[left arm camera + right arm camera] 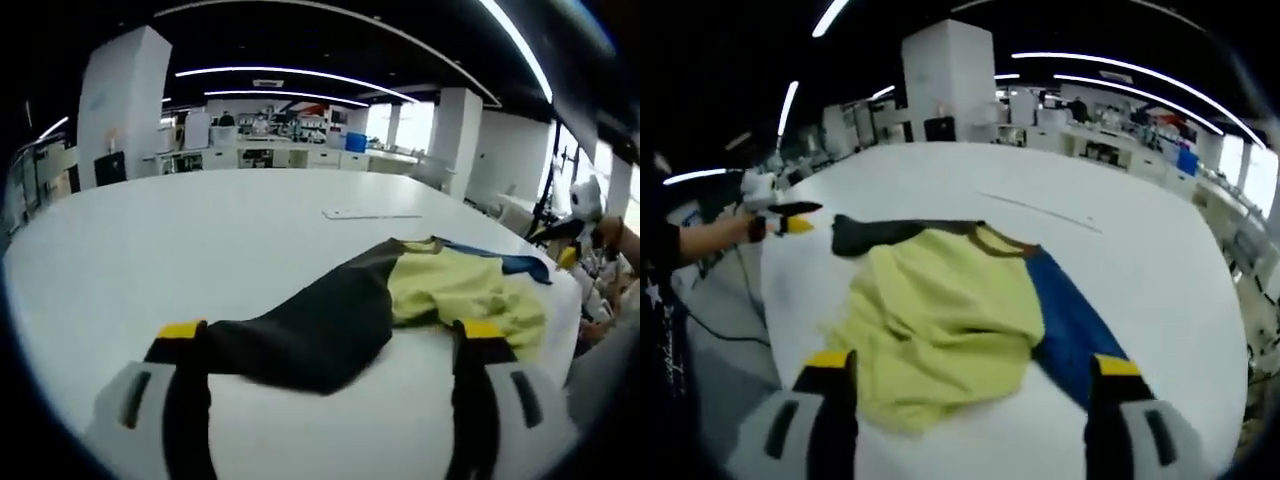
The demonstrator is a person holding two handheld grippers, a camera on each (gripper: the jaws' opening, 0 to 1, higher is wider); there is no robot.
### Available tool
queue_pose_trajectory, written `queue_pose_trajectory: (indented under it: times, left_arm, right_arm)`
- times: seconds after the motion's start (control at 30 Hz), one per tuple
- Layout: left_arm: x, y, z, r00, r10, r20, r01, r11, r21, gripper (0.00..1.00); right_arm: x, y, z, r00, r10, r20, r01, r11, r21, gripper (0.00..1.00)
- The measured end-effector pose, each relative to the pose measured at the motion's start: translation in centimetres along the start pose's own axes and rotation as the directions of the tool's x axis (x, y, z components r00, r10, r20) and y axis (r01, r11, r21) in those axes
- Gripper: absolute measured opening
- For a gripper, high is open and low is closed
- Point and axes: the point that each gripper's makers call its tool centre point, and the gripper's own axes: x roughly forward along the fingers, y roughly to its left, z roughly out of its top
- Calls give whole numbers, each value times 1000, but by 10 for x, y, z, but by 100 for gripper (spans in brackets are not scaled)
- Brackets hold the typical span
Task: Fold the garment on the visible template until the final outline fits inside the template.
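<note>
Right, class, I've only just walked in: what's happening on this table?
A person with a gripper in each hand is working on a garment on a white table. It lies crumpled, with yellow, dark and blue parts, not yet neatly folded. The left gripper is open, its jaws either side of the dark sleeve. The right gripper is open too, at the yellow part. A faint line on the table may be the template's edge.

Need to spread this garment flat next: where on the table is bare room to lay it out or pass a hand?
Bare white table runs from the garment out to the far edge and the thin marked line. In the right gripper view, the stretch beyond the blue sleeve is also free. It is crowded at the near edge, where the garment is bunched.
</note>
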Motion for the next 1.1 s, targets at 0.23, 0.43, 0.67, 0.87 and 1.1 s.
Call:
queue_pose_trajectory:
  times: [0.23, 0.43, 0.67, 0.87, 1.1]
  left_arm:
    - [-11, -17, -7, 999, -30, -33, 30, 1000, 7, 99]
    - [-19, -30, -9, 997, -57, -42, 59, 998, 34, 99]
    - [-27, -40, -11, 996, -86, -37, 88, 995, 46, 99]
    - [-34, -50, -15, 993, -106, -46, 108, 993, 53, 97]
    - [-42, -64, -19, 988, -152, -40, 152, 988, 1, 96]
  right_arm:
    - [29, 44, -2, 997, 79, -22, -80, 995, -59, 91]
    - [44, 84, -1, 989, 148, -23, -150, 985, -88, 85]
    - [62, 121, -2, 980, 199, -31, -201, 973, -112, 74]
    - [79, 147, -5, 971, 234, -43, -238, 958, -162, 62]
    - [98, 155, -15, 969, 225, -98, -241, 948, -209, 51]
